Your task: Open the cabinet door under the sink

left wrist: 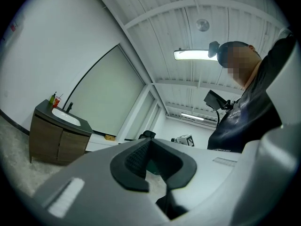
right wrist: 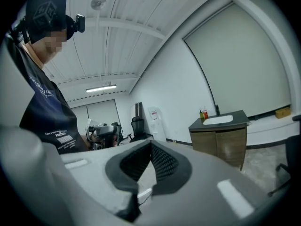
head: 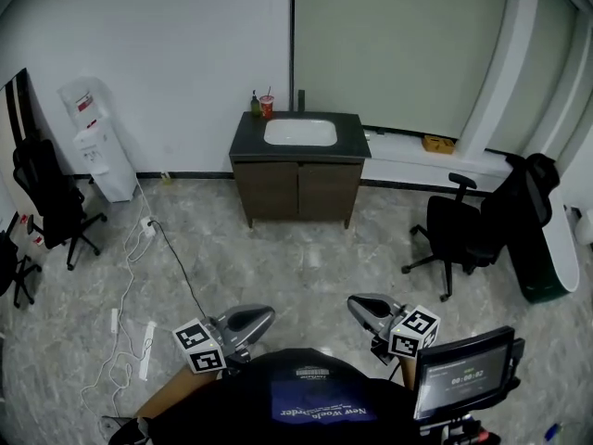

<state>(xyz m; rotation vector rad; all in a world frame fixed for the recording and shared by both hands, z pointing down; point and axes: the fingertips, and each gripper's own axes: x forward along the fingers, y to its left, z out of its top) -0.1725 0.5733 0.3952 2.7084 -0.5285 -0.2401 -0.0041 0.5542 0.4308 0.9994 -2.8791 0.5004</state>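
Observation:
The sink cabinet (head: pixel 296 188) stands against the far wall, dark wood with a white basin (head: pixel 300 133) in a dark top. Both its doors (head: pixel 326 190) look closed. It is far across the floor from me. My left gripper (head: pixel 269 314) and right gripper (head: pixel 353 301) hang close to my body at the bottom of the head view, both pointing towards the cabinet. Each is shut with nothing between its jaws. The cabinet (left wrist: pixel 59 142) shows small at the left of the left gripper view, beyond the left gripper (left wrist: pixel 149 140). The right gripper view has the cabinet (right wrist: pixel 223 140) at the right, past the right gripper (right wrist: pixel 151 143).
A red cup (head: pixel 267 107) and a bottle (head: pixel 255 105) stand on the sink top. A water dispenser (head: pixel 97 146) and a black chair (head: pixel 51 202) are at the left. Cables (head: pixel 139 276) trail over the floor. Another black chair (head: pixel 463 235) stands at the right, a small screen (head: pixel 463 374) beside me.

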